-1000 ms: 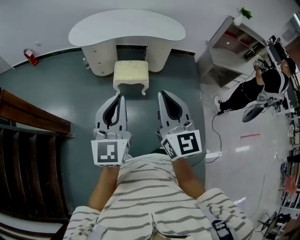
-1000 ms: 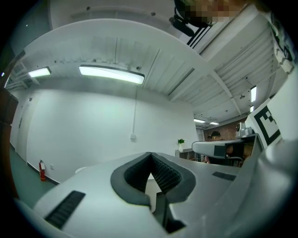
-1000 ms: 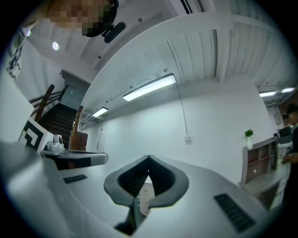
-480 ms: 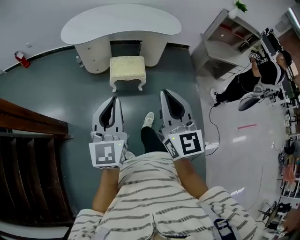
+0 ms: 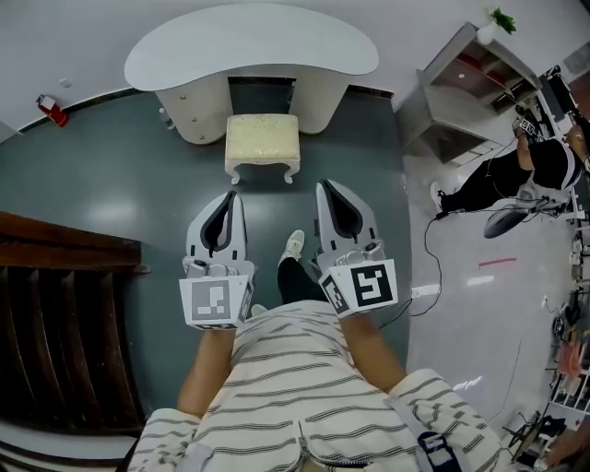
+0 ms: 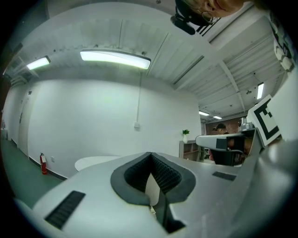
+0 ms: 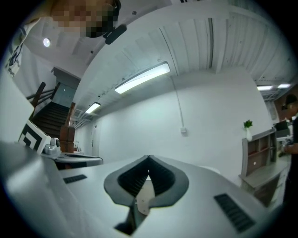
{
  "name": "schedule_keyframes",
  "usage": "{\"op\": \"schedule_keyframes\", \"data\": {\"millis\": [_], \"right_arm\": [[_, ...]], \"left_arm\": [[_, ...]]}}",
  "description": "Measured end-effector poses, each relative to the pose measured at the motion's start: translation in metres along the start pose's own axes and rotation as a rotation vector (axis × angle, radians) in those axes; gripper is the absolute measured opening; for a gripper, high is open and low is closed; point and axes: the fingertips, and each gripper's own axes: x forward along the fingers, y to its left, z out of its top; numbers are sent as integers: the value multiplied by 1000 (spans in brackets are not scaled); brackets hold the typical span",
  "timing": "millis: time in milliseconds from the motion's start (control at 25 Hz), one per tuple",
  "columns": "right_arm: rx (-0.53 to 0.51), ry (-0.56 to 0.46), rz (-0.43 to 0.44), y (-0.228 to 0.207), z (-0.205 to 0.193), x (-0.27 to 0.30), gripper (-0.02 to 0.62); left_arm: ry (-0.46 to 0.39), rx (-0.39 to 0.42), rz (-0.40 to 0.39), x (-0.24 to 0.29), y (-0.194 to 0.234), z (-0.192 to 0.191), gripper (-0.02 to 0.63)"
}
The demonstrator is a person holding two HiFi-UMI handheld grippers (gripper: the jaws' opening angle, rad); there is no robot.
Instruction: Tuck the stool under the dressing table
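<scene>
Head view shows the stool at the mouth of the dressing table knee gap, so the left tongs and right tongs, both closed and empty, should meet its near edge evenly and push straight.

One stool, one dressing table, one fire extinguisher, one shelf unit, one potted plant

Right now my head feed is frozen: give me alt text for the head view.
A cream cushioned stool stands just in front of the knee gap of the white dressing table, not yet tucked under. Nearer the camera, the left tongs and right tongs point toward it, both shut, empty and short of it.
</scene>
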Motion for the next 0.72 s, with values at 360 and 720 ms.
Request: {"op": "schedule_keyframes", "data": {"millis": [360, 720], "right_arm": [[40, -15, -11, -78, -3, 85, 14], [83, 26, -7, -158, -21, 158, 13]], "left_arm": [[4, 52, -9, 112, 7, 7, 5], [75, 79, 12, 221, 3, -7, 5]]}}
